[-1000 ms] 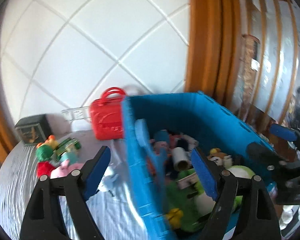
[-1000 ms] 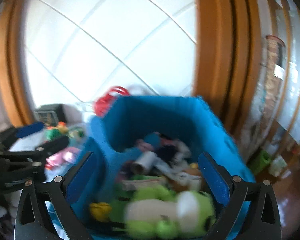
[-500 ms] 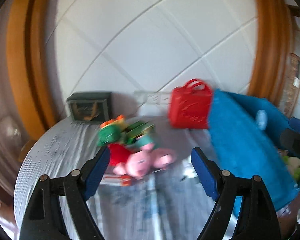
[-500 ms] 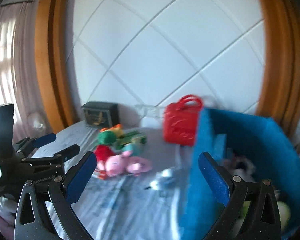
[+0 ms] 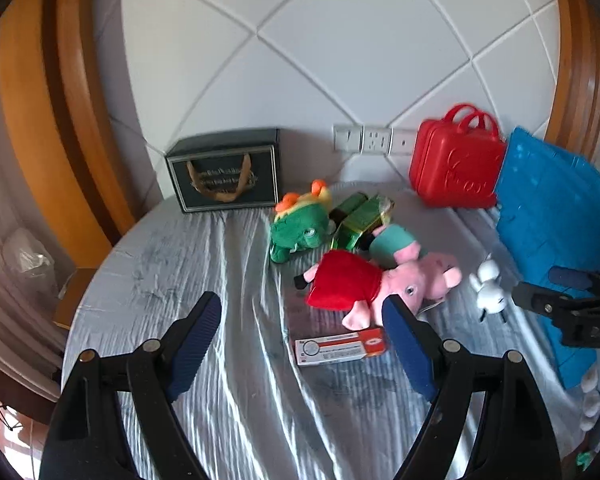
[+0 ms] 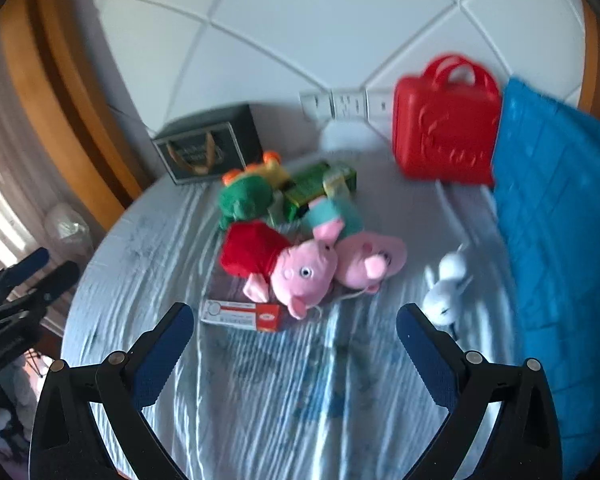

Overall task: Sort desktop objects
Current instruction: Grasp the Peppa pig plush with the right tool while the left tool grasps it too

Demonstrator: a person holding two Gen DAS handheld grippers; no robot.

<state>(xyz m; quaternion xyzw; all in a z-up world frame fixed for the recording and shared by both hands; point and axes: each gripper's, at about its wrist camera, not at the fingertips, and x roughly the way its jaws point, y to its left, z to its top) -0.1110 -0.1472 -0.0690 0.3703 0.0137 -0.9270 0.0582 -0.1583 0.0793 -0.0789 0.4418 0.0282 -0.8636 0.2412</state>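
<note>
Blue bin [image 5: 548, 216] now right of jaws.

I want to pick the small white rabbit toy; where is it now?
In both wrist views the white rabbit toy lies on the grey tablecloth, between the pink pig plush and the blue bin.

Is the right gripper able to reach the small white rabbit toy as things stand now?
Probably yes. The right gripper is open and empty, and the white rabbit toy lies alone on the cloth just beyond its right finger. The blue bin stands beside it, apparently not touching.
</note>
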